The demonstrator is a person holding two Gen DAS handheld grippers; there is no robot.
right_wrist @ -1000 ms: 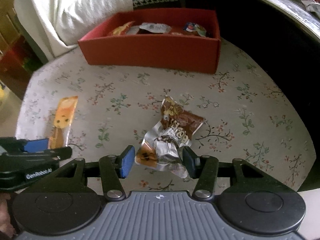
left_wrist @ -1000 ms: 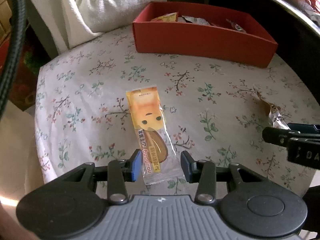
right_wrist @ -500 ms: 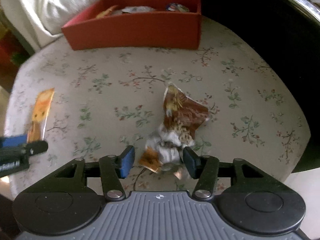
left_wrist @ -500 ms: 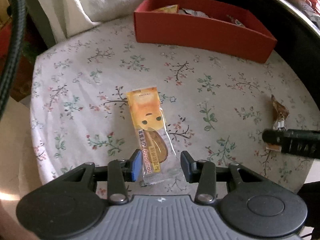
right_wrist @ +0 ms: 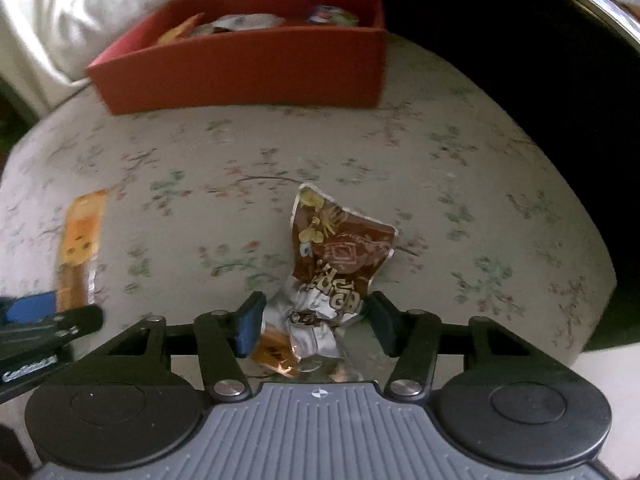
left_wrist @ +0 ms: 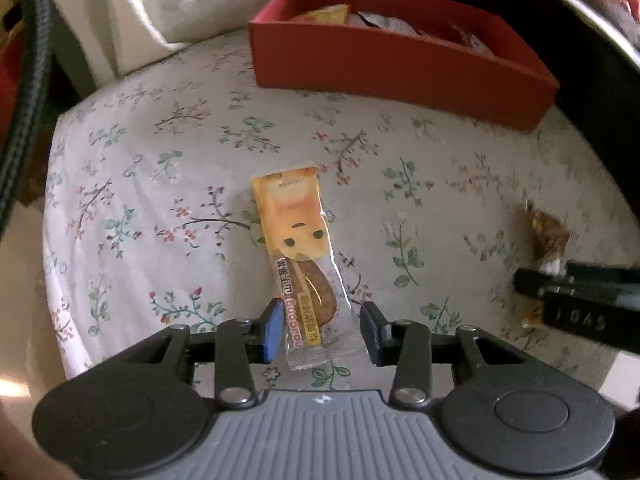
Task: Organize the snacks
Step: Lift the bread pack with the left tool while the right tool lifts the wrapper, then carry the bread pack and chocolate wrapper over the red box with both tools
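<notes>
On a floral tablecloth [left_wrist: 168,184], the left gripper [left_wrist: 320,330] straddles an orange snack packet [left_wrist: 298,248], jaws apart, not gripping. The right gripper's [right_wrist: 314,320] jaws, just closing, straddle a crumpled brown wrapper [right_wrist: 332,264]; contact unclear. Behind, a red box [right_wrist: 248,70] holds snacks

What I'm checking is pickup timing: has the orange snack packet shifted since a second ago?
No: the orange snack packet still lies right of the same dark branch print on the tablecloth.

We saw a rounded table draped in a floral cloth [left_wrist: 168,184], a white fabric [left_wrist: 160,8] heaped behind it, and what looked like a dark curved rim [right_wrist: 580,4] at right.
</notes>
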